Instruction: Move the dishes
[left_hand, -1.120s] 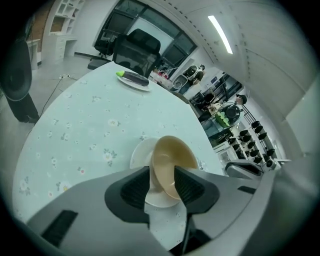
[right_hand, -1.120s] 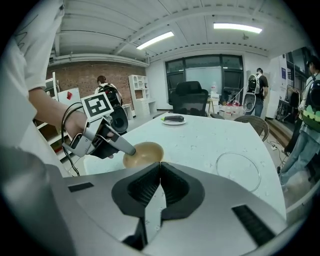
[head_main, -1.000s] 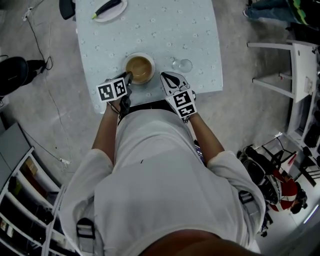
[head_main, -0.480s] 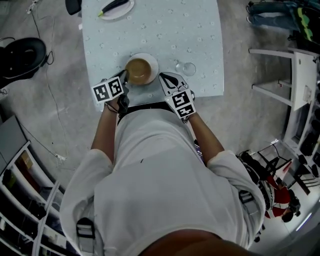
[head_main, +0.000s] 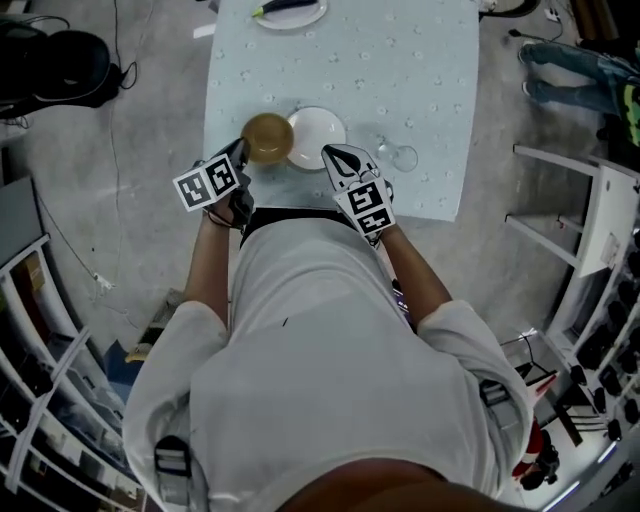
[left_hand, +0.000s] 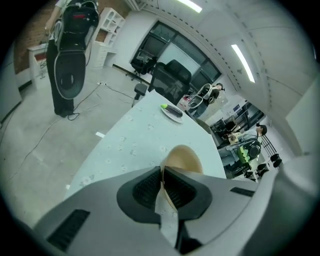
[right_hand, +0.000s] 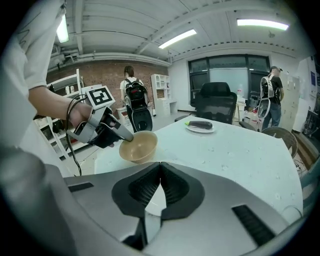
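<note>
Between left gripper jaws: bowl; right gripper: plate

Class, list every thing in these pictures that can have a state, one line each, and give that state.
Left claw: shut on the brown bowl rim.
Right claw: shut on the white plate edge.
Brown bowl: empty, held beside the white plate, not on it.
White plate: bare, on the table.
Glass: standing, looks empty.
Far plate: holds a dark vegetable.
</note>
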